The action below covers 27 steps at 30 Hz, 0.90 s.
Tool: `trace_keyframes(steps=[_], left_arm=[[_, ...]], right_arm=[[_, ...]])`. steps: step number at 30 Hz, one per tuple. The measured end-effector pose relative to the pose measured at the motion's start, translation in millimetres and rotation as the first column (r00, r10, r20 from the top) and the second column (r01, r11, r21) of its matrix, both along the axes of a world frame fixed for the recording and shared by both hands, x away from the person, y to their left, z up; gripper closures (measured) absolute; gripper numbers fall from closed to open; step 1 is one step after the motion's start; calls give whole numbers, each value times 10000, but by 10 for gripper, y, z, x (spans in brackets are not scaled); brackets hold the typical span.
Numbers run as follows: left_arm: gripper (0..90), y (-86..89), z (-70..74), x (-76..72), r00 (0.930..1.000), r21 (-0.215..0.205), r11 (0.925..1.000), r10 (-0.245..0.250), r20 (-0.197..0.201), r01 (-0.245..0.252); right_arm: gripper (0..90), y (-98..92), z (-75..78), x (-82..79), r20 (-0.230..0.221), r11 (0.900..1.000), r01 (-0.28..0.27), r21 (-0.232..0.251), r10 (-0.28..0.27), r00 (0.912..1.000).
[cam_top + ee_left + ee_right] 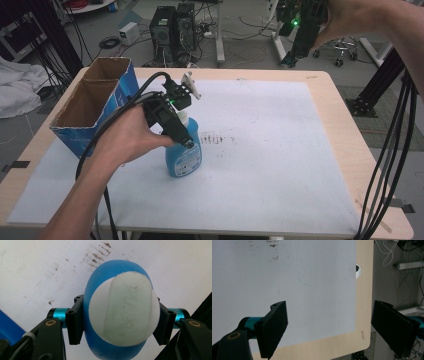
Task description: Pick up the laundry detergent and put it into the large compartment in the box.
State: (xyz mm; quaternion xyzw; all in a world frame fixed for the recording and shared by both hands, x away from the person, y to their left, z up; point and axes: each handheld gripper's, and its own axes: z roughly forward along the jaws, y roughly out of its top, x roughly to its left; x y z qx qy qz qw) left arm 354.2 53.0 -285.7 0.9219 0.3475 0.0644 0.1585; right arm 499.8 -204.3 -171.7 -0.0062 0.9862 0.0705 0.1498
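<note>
Blue bottle [184, 156] is being held upright on the white mat [280, 150] of the worktop [345, 125], left of the middle, just beside the open cardboard box [92, 102] that is standing at the near-left. The left gripper [186, 140] is being brought onto it from above, and its jaws are being pressed against the two sides of the bottle's upper part, under the white cap [124, 312]. In the left gripper view the bottle [112, 345] is being looked at end-on: its long axis is running straight away from the camera toward the mat, and the jaws are being seen closed against the blue body on either side, with no gap showing.

The right gripper [300, 30] is being held high and far off, above the far-right edge of the worktop, well apart from the bottle. In the right gripper view its jaws are being kept wide apart over bare mat, with nothing between them.

The relation that matters is being judged as this: the box is lying to the left of the bottle, on the left hand's own side, with its open mouth facing up. If the bottle is being taken there, a lift along its upright axis is being called for first, so that the box wall is being cleared before any sideways travel.
</note>
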Motion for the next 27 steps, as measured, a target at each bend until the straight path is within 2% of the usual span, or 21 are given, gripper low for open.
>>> trace_keyframes(steps=[4,7,9,14,17,21,24,27], left_arm=[[380,-8,14,26,9999,157,9998,-94,-70,95],[380,-11,32,33,10000,28,10000,-70,7,70],[380,-11,50,44,9998,100,9998,-182,-53,183],[380,-29,143,66,9993,-41,9994,-349,-132,348],[381,-44,248,96,9988,-83,9989,-453,-179,452],[380,-62,435,129,9983,76,9983,-586,33,586],[381,-54,617,166,9974,208,9973,-711,119,708],[381,-14,800,196,9973,92,9973,-736,77,735]], right_arm=[[132,3,0,-3,10,10000,-17,-12,17,10000],[132,6,4,-15,-1,10000,-20,-2,20,10000],[132,1,11,-14,3,10000,-48,34,48,10000],[132,0,7,-19,-6,10000,-30,-22,30,10000],[132,-1,6,-19,-6,10000,-22,-28,22,10000],[132,-6,15,-22,4,10000,-32,40,32,10000],[132,-8,16,-25,22,10000,-51,0,51,10000],[132,-11,17,-33,28,10000,-70,5,70,10000]])
